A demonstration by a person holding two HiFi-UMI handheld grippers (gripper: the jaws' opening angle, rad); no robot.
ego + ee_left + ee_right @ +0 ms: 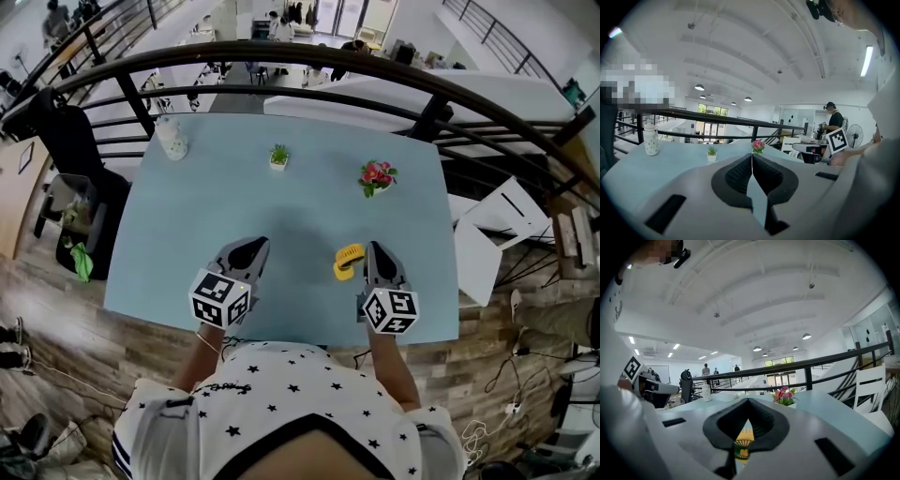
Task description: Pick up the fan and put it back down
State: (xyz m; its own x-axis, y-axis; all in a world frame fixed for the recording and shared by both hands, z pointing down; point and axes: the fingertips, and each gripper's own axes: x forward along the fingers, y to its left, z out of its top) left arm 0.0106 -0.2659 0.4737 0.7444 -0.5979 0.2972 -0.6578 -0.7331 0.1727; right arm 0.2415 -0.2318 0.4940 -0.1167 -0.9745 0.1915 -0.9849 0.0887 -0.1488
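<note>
Blue counter (pixel 281 206) by black railing (pixel 309 58) has white bottle (pixel 172 139), green plant (pixel 278 157) and pink flowers (pixel 377 176) across upper part, well apart from yellow fan (pixel 349 261) at lower right, just left of right gripper (pixel 375 248), fingers pressed together; left gripper (pixel 253 246) fingers also together, empty.

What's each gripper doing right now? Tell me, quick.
Left gripper: closed, empty.
Right gripper: closed on the yellow fan.

White jar (pixel 172 138), green plant (pixel 278 156) and pink flowers (pixel 377 176) stand on the table (pixel 187 244).
</note>
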